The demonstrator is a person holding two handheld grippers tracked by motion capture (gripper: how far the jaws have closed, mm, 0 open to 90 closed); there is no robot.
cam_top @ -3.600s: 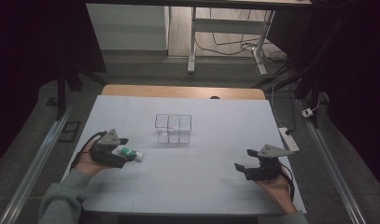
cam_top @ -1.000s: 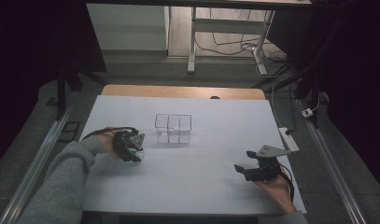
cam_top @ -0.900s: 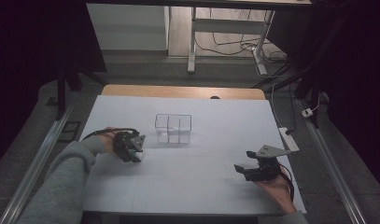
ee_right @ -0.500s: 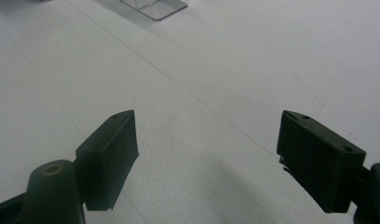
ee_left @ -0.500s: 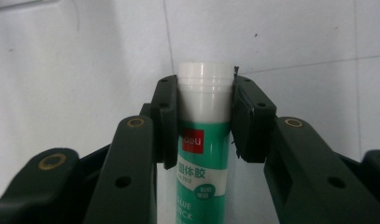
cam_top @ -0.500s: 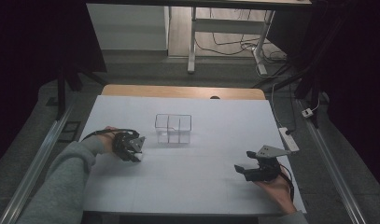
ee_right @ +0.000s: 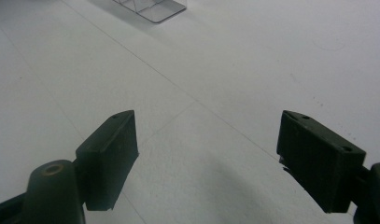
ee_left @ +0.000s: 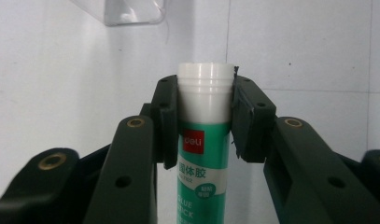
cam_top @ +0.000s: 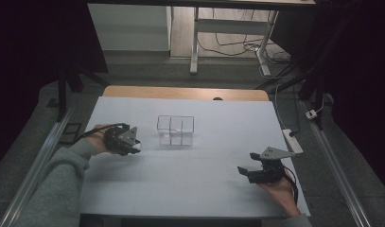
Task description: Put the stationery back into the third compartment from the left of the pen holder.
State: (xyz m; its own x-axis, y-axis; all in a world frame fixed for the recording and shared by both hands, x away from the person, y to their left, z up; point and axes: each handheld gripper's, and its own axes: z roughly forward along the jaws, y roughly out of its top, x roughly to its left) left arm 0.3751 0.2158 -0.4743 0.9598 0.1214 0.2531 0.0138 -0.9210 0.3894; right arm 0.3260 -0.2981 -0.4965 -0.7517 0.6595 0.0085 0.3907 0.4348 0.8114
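A: Green and white plastic, item one: glue stick (ee_left: 205, 135), clamped between both jaws of the left gripper (cam_top: 125, 141), white cap end sticking out past the pads. Location?

B: Just left of the clear divided box (cam_top: 175, 130), near it and apart from it. In the left gripper view a corner of that box (ee_left: 127, 11) sits beyond the cap.

A: Item two, the box itself?

B: Clear plastic with inner partitions, standing on the white table (cam_top: 199, 165) toward the far side. I cannot tell whether anything lies inside.

A: Item three?

B: Right gripper (cam_top: 254, 171), well to the right of the box and nearer the person. Jaws spread wide, nothing between them, white tabletop beneath (ee_right: 206, 158).
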